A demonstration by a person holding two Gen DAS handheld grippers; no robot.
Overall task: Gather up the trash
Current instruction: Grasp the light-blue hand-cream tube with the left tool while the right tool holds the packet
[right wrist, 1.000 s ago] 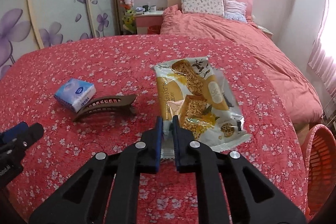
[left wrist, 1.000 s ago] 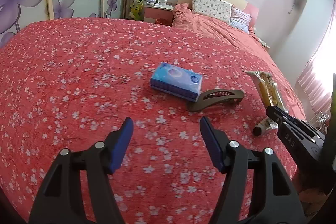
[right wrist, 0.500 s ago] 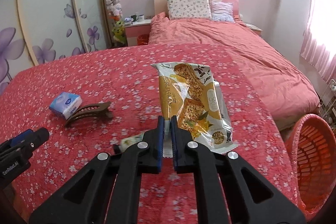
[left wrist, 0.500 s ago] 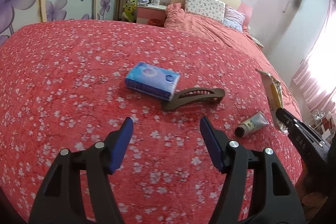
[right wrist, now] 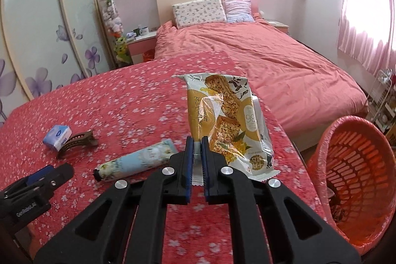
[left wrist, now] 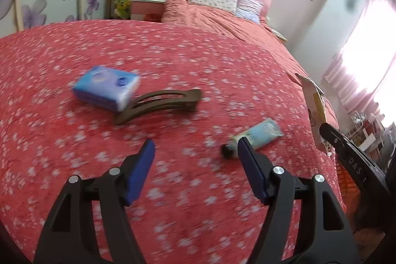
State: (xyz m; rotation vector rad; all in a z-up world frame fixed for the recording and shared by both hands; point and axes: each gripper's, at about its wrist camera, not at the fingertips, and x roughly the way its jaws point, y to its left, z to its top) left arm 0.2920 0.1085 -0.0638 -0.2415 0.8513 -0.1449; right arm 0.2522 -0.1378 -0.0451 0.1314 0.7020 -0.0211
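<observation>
My right gripper [right wrist: 197, 147] is shut on the corner of a yellow snack wrapper [right wrist: 227, 120] and holds it up above the red flowered bedspread [right wrist: 123, 103]. The wrapper also shows edge-on at the right of the left wrist view [left wrist: 313, 105]. An orange plastic basket [right wrist: 354, 165] stands on the floor to the right of the bed. My left gripper [left wrist: 195, 152] is open and empty above the bedspread [left wrist: 173, 61]. A light blue tube [left wrist: 257, 135] lies just past its right finger. The tube also shows in the right wrist view [right wrist: 138, 160].
A blue tissue pack [left wrist: 106, 88] and a brown hair clip [left wrist: 158, 105] lie on the bedspread, left of the tube. Both also show in the right wrist view: pack [right wrist: 57, 136], clip [right wrist: 76, 142]. A pink bed with pillows [right wrist: 200, 11] lies behind. A wire rack [right wrist: 381, 100] stands at the right.
My right gripper has lifted the wrapper off the bed and swung right, bringing the orange basket into view and uncovering the tube. My left gripper has shifted right, toward the tube.
</observation>
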